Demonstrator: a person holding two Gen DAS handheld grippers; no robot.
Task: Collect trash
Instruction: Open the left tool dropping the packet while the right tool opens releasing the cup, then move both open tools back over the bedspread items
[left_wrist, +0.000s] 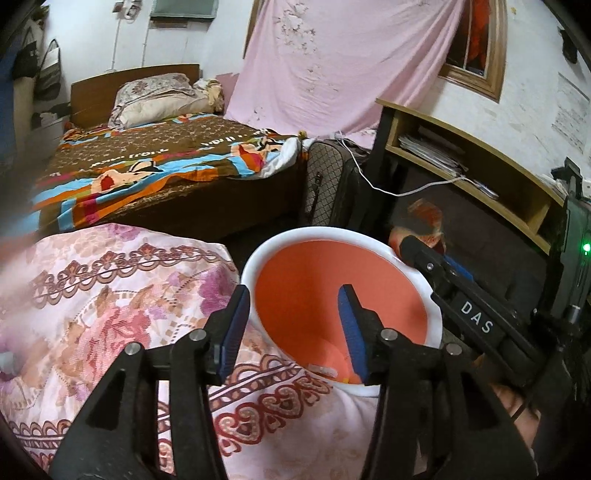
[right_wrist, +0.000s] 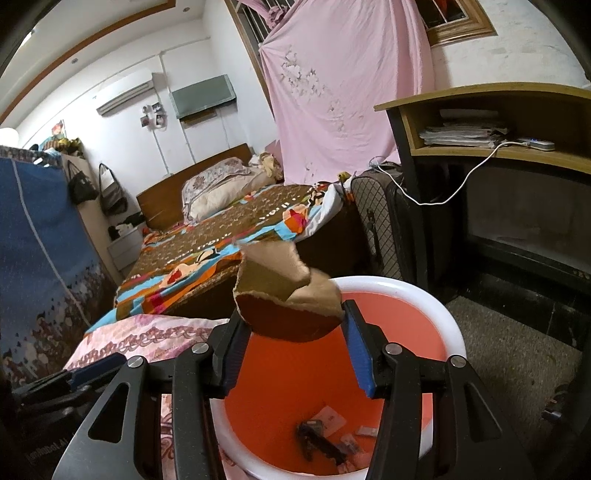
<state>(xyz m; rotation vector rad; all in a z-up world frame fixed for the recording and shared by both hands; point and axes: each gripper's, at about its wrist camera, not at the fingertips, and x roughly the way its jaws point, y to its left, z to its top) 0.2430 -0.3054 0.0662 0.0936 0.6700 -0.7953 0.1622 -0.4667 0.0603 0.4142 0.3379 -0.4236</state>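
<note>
I am holding my right gripper (right_wrist: 293, 339) over the orange bin with a white rim (right_wrist: 452, 325), its pads pinching a torn piece of brown cardboard (right_wrist: 284, 299) above the opening, while small scraps of paper and a dark crumpled item (right_wrist: 321, 445) are lying on the bin's bottom. My left gripper (left_wrist: 291, 332) is straddling the near rim with its fingers spread and empty, one finger (left_wrist: 352, 328) inside the bin and the other over the pink floral quilt (left_wrist: 110, 295). A bed with a patterned brown sheet (right_wrist: 221, 240), a pink curtain (right_wrist: 343, 92) and a wooden shelf (right_wrist: 480, 147) are filling the room behind, and the right gripper's finger, seen from the left wrist view, is reading "DAS" (left_wrist: 476, 315).
</note>
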